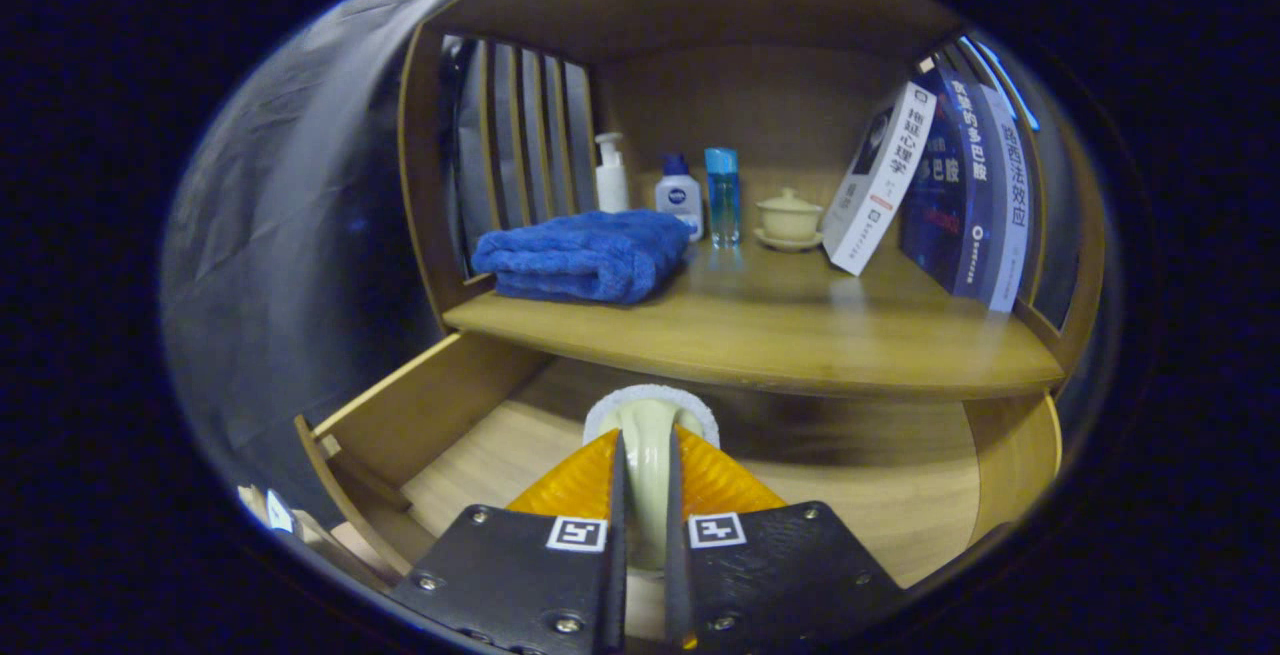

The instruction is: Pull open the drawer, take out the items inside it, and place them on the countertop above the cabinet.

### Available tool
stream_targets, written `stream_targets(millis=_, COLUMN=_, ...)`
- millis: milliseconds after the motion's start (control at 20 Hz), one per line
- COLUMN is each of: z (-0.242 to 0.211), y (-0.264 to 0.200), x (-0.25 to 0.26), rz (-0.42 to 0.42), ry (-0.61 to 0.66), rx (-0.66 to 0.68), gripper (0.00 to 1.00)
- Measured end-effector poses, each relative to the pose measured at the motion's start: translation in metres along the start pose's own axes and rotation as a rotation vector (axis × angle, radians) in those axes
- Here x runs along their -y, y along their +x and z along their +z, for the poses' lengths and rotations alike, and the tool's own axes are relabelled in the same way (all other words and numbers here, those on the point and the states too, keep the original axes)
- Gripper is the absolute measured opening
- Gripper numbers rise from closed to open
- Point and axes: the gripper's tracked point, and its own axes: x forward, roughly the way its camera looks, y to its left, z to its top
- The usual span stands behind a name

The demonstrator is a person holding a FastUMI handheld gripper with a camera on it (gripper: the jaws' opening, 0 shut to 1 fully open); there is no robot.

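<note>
I have the gripper (645, 495) pinched nearly closed on a pale brush (650, 435), clear above the open drawer (470, 435), so it can go onto the countertop (760, 330) right of the blue towel (585, 255).

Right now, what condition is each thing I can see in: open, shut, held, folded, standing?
Drawer: pulled open.
Gripper: shut on the brush.
Brush: held over the drawer.
Towel: folded, lying on the countertop.
Books: leaning left.
Lidded cup: lid on, on a saucer.
Three bottles: upright.
</note>
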Motion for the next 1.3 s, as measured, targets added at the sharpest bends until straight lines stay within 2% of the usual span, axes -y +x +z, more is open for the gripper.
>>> stream_targets(millis=200, z=0.016, y=-0.013, x=0.001, rz=-0.025, ry=0.026, rx=0.059, gripper=0.16)
stream_targets(millis=300, z=0.046, y=-0.018, x=0.000, rz=-0.037, ry=0.024, rx=0.126, gripper=0.16)
stream_targets(millis=400, z=0.072, y=-0.023, x=-0.013, rz=0.001, ry=0.075, rx=0.155, gripper=0.15)
stream_targets(millis=600, z=0.125, y=-0.030, x=0.018, rz=-0.122, ry=0.039, rx=0.290, gripper=0.15)
stream_targets(millis=750, z=0.134, y=-0.013, x=0.042, rz=-0.216, ry=0.056, rx=0.309, gripper=0.15)
stream_targets(millis=900, z=0.128, y=0.012, x=0.065, rz=-0.282, ry=0.030, rx=0.272, gripper=0.15)
stream_targets(millis=1200, z=0.124, y=0.046, x=0.079, rz=-0.317, ry=0.072, rx=0.232, gripper=0.15)
stream_targets(millis=1300, z=0.114, y=0.056, x=0.084, rz=-0.324, ry=0.081, rx=0.198, gripper=0.21)
